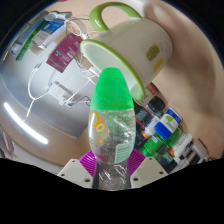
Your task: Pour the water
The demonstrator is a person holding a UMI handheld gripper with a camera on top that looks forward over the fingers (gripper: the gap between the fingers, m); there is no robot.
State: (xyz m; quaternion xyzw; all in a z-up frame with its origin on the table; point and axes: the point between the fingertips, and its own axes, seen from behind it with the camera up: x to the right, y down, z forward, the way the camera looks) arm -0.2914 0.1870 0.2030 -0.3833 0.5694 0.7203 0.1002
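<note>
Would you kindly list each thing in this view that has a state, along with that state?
bottle: clear, green-capped, clamped between the pads, tilted toward the mug
cap: on the bottle, closed
mug: white with green handle and rim, beyond the bottle; contents not visible
gripper: jaws shut on the bottle
small bottles: upright beside the mug, capped

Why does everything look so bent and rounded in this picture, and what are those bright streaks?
Gripper view: a wide-angle lens bulges the scene, so the white mug and table curve. The streaks are lamp glare on the shiny table. The green-capped bottle, held in the gripper, fills the centre; items beyond look slightly soft.
</note>
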